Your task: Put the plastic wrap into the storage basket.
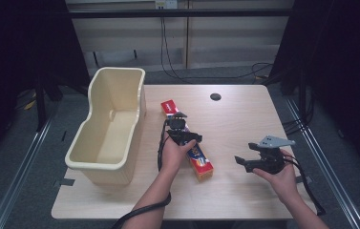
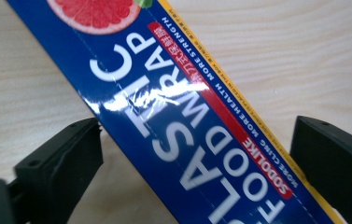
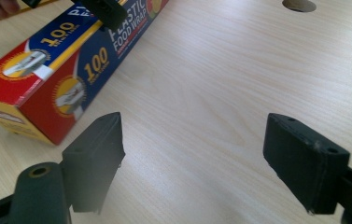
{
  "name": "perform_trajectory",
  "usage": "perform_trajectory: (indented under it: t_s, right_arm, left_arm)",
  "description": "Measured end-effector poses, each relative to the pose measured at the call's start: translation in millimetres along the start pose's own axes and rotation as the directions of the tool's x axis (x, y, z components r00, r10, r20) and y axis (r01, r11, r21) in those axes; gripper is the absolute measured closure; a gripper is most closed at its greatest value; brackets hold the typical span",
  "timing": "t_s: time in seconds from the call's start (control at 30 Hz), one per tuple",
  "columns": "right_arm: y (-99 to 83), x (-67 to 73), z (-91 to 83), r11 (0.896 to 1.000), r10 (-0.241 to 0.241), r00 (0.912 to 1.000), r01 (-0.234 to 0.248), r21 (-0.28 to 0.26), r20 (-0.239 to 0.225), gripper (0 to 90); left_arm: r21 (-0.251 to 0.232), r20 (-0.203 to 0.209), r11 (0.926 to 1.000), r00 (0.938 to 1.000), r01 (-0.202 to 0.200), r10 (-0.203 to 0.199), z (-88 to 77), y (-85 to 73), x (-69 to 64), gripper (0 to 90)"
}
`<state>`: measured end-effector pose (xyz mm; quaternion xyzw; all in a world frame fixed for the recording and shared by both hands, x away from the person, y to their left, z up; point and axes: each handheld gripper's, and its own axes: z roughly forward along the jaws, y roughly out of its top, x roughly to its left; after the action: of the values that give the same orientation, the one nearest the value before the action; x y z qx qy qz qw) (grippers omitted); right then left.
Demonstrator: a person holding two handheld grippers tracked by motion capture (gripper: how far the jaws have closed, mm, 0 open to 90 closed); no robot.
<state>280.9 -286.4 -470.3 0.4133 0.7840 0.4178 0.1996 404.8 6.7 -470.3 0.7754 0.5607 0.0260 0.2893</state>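
A long blue and red box of plastic food wrap (image 1: 202,165) lies slantwise on the middle of the wooden table (image 1: 235,119). A hand holds my left gripper (image 1: 181,126) down over the box's middle. In the left gripper view the box (image 2: 173,116) runs between the jaws, and the left gripper (image 2: 197,140) stands open, one jaw on each side and close to the box's edges. My right gripper (image 1: 245,152) hovers open to the right of the box, over bare wood. The right gripper (image 3: 192,154) has nothing between its jaws, and the box's red end (image 3: 33,88) lies to their upper left.
A tall cream plastic bin (image 1: 103,174) with nothing in it stands on the table's left side, just left of the box. A round cable hole (image 1: 215,97) sits near the far edge. Cables trail from both grippers toward the near edge.
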Motion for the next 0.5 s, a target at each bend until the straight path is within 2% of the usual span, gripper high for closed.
perform_trajectory:
  t_s: [0.13, 0.23, 0.27, 0.3, 0.43, 0.47, 0.5]
  right_arm:
    - [0.3, -0.9, -0.3, 1.0, 0.0, 1.0, 0.0, -0.006, -0.001, 20.6]
    - [0.6, -1.1, -0.8, 1.0, 0.005, 1.0, -0.005, -0.008, 0.003, 20.8]
    - [0.8, -1.2, -1.0, 1.0, 0.007, 1.0, -0.007, -0.006, 0.0, 20.8]
    - [0.9, -1.2, -0.8, 1.0, 0.006, 1.0, -0.006, -0.01, 0.002, 20.8]
    - [1.5, -1.4, -1.5, 1.0, 0.005, 1.0, -0.005, -0.013, 0.0, 20.8]
    - [1.6, -1.4, -1.5, 1.0, 0.008, 1.0, -0.008, -0.011, 0.0, 20.8]
    - [1.5, -1.7, -1.4, 1.0, 0.011, 0.9999, -0.011, -0.011, 0.002, 20.8]
  left_arm:
    - [0.03, 0.003, 0.9987, 0.9991, -0.042, 0.042, -12.0, -4.1, 6.0, 12.1]
    - [0.032, -0.027, 0.9944, 0.9945, -0.101, 0.102, -18.9, -6.3, 6.9, 16.9]
    - [0.023, -0.024, 0.9948, 0.9947, -0.1, 0.1, -19.1, -6.6, 6.9, 17.3]
    - [0.044, -0.024, 0.9934, 0.994, -0.106, 0.107, -21.0, -5.7, 9.3, 17.9]
    - [0.054, -0.034, 0.9941, 0.9947, -0.095, 0.096, -20.8, -2.2, 9.7, 19.6]
    - [0.058, -0.042, 0.9964, 0.997, -0.062, 0.065, -20.6, 0.2, 8.6, 20.7]
    - [0.075, -0.051, 0.9961, 0.9974, -0.046, 0.05, -20.7, 1.7, 7.6, 21.9]
